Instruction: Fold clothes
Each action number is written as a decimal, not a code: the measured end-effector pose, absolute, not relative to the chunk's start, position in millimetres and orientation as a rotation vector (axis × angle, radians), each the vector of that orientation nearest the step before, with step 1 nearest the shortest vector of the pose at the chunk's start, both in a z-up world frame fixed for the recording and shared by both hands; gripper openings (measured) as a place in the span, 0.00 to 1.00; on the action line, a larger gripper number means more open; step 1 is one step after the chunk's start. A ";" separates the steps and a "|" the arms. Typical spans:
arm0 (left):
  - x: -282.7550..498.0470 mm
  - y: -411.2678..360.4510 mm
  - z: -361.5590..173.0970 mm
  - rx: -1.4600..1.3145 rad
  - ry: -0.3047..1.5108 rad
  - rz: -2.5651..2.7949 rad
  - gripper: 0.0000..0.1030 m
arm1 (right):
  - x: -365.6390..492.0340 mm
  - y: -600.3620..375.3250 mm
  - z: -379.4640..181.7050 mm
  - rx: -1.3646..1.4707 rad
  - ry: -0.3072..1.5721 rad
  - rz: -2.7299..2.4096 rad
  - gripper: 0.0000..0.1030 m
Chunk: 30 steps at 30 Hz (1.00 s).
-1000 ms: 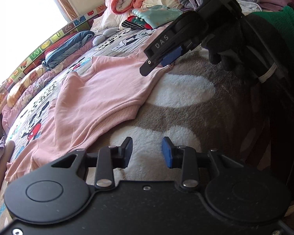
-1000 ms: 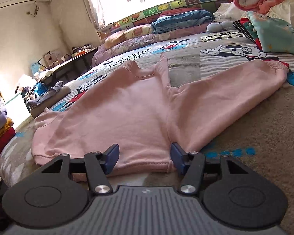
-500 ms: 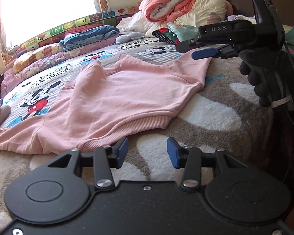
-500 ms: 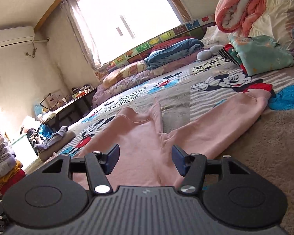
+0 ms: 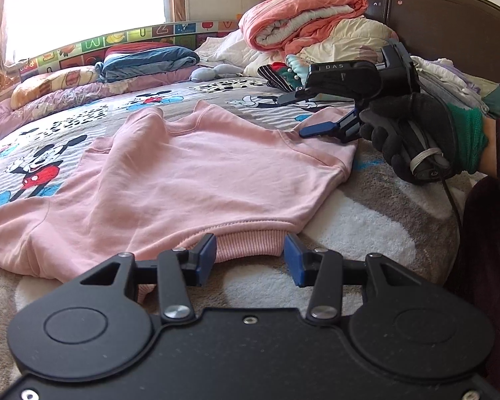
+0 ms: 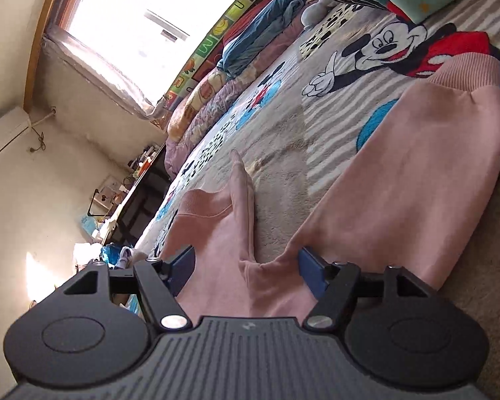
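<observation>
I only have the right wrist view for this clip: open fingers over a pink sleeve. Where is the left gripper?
Observer: The left gripper is at the pink sweatshirt's bottom edge, on the side nearest the person.
Operator: Has it gripped anything?
Observer: No. It is open, and the ribbed hem shows unclamped between its spread fingers.
Operator: How does my gripper look from there?
Observer: The right gripper is rolled sideways, one finger above the other, and is held by a black-gloved hand.
</observation>
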State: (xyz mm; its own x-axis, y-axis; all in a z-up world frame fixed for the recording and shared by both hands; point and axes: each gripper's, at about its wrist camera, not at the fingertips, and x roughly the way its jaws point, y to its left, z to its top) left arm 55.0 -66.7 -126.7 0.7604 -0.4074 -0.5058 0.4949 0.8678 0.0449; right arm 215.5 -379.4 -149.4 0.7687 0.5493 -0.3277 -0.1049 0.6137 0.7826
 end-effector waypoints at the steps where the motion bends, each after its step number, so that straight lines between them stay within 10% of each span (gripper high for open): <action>1: 57.1 -66.4 -127.2 0.175 0.511 -0.497 0.42 | 215.8 -384.5 -147.8 0.816 0.582 0.370 0.67; 14: 59.7 -77.6 -117.5 0.168 0.479 -0.547 0.43 | 215.8 -333.6 -142.9 0.778 0.713 0.676 0.75; 16: 59.1 -78.3 -118.7 0.174 0.481 -0.546 0.43 | 217.3 -332.9 -148.3 0.708 0.754 0.599 0.37; 18: 58.6 -76.9 -119.5 0.173 0.484 -0.540 0.43 | 215.1 -340.9 -152.4 0.730 0.754 0.562 0.24; 30: 48.5 -44.5 -111.4 0.105 0.477 -0.479 0.43 | 171.1 -374.2 -143.0 0.852 0.530 0.448 0.63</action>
State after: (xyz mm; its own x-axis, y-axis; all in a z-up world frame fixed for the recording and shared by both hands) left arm 48.5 -44.5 -111.4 0.7804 -0.4181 -0.4649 0.4662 0.8846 -0.0129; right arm 171.2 -374.2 -143.0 0.7827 0.5668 -0.2572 -0.1589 0.5815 0.7979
